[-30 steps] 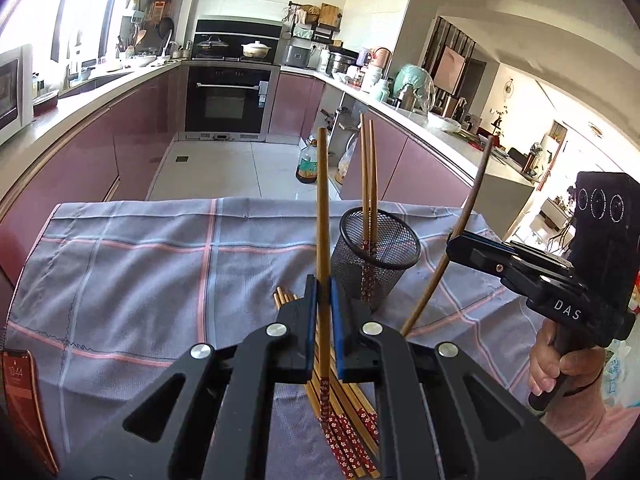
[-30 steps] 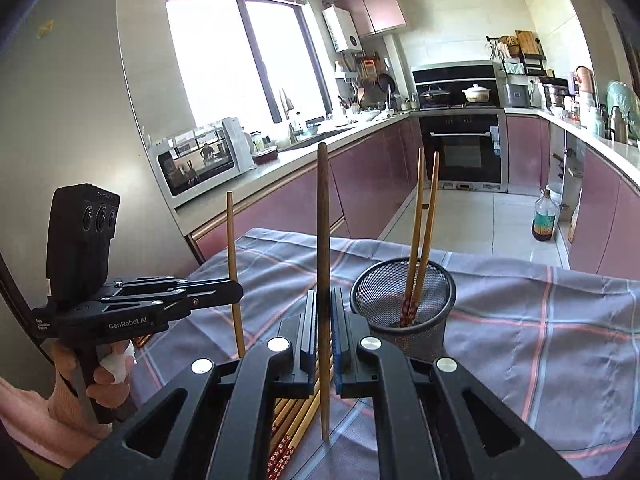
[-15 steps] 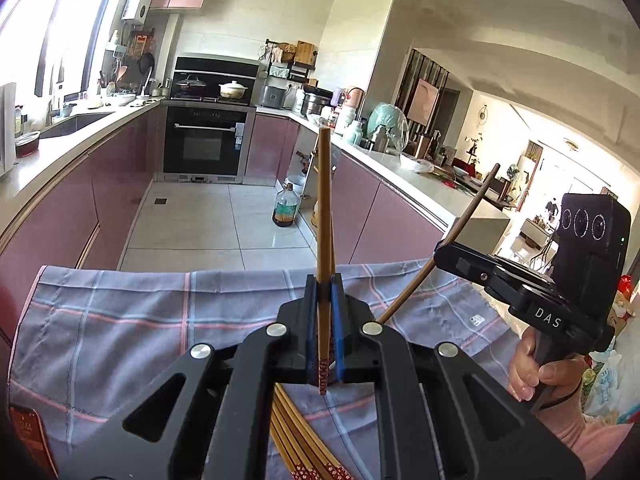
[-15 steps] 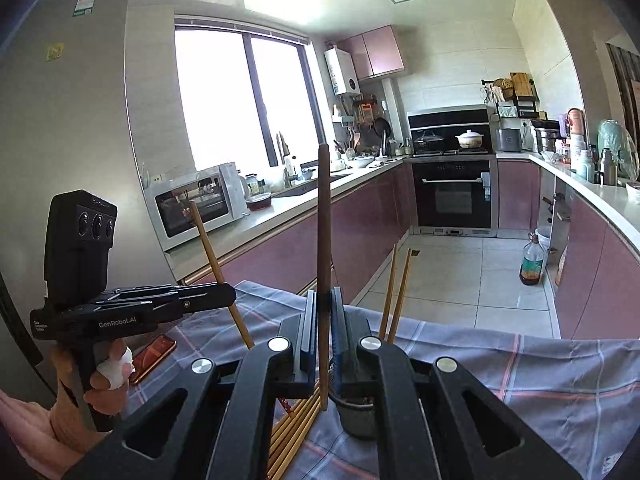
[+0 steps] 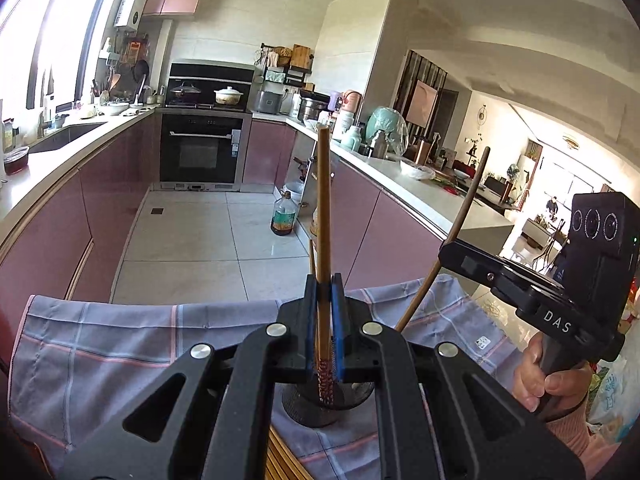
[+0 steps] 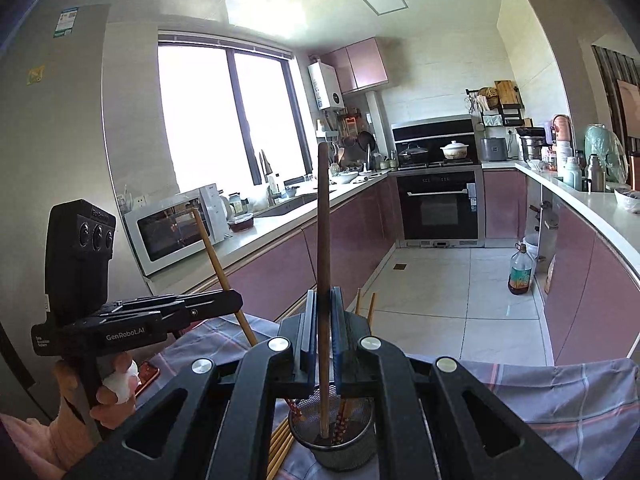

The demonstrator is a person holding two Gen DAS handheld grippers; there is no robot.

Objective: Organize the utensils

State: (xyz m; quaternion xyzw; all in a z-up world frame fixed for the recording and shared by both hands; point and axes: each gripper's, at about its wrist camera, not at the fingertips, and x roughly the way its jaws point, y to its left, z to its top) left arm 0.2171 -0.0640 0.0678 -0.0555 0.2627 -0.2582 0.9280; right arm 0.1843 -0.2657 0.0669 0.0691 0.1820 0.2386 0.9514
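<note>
My left gripper [image 5: 325, 282] is shut on a pale wooden chopstick [image 5: 323, 208] held upright, its red-patterned end hanging over the black mesh cup [image 5: 320, 404]. My right gripper [image 6: 322, 306] is shut on a dark brown chopstick [image 6: 323, 220], also upright, whose lower tip reaches into the mesh cup [image 6: 340, 446]. Two patterned chopsticks stand in that cup. Each gripper appears in the other's view: the right gripper [image 5: 446, 252] at the right, the left gripper [image 6: 236, 304] at the left. Loose chopsticks [image 6: 280, 444] lie beside the cup.
A grey checked cloth [image 5: 120, 340] covers the table. A red phone [image 6: 146, 376] lies at its left edge. A hand [image 5: 536, 380] grips each handle. Beyond the table edge are tiled floor, an oil bottle [image 5: 283, 220] and pink kitchen counters.
Both grippers rose with their chopsticks and came over the mesh cup, which went from ahead of the jaws to beneath them. The loose chopsticks slid to the bottom edge of both views.
</note>
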